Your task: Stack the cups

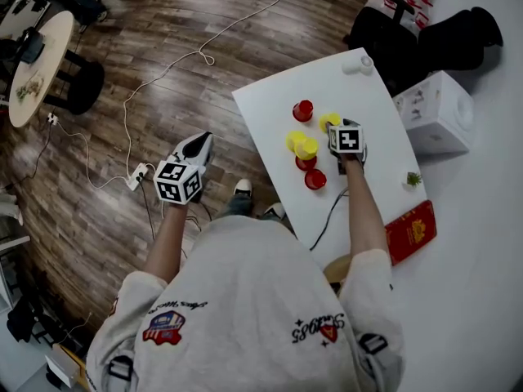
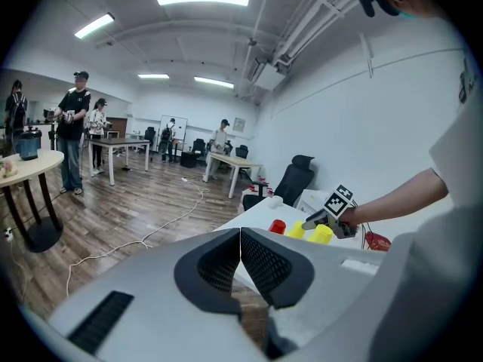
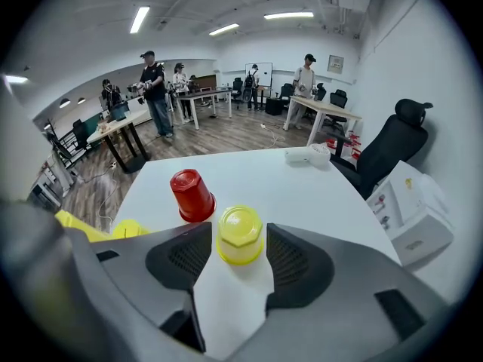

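A white table (image 1: 270, 104) carries several upside-down cups. A yellow cup (image 3: 240, 235) stands between the jaws of my right gripper (image 3: 240, 232), which is open, with a thin gap on each side of the cup. A red cup (image 3: 192, 195) stands just beyond it to the left. In the head view this gripper (image 1: 333, 127) hangs over the yellow cup (image 1: 327, 120), with two yellow cups (image 1: 301, 144) and two red ones (image 1: 311, 172) nearer me and one red cup (image 1: 303, 110) farther off. My left gripper (image 1: 202, 140) is shut and empty, over the wood floor left of the table.
A white box (image 1: 437, 113), a red booklet (image 1: 411, 231) and a small plant (image 1: 413, 179) lie right of the table. A white object (image 1: 358, 65) sits at its far corner, near a black chair (image 1: 392, 39). Cables and a power strip (image 1: 137, 175) cross the floor.
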A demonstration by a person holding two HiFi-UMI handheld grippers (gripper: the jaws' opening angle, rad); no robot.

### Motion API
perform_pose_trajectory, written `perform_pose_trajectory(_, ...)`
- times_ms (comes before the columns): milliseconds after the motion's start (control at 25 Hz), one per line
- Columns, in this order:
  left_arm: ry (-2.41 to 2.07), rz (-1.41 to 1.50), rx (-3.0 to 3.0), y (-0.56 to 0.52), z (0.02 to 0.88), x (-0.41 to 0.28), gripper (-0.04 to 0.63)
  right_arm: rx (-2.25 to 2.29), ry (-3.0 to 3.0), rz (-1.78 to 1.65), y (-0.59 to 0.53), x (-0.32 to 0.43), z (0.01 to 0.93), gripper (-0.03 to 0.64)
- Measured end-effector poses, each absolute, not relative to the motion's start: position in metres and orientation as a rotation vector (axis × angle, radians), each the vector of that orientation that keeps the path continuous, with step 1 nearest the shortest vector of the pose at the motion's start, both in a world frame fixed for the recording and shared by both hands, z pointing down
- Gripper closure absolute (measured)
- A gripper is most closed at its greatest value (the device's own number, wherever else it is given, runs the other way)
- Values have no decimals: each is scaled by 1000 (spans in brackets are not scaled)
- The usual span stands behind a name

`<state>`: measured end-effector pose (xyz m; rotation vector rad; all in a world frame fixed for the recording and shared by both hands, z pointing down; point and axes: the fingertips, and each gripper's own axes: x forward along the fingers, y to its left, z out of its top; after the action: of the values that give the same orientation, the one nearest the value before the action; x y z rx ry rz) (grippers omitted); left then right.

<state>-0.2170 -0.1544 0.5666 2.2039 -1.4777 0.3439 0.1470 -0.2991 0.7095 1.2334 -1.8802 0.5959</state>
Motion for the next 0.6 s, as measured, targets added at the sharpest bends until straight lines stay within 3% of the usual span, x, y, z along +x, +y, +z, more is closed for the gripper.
perform_pose_trajectory(600, -1458, 380, 2234, -154, 566, -210, 589, 1221, -1877, 726, -293, 154, 726, 423)
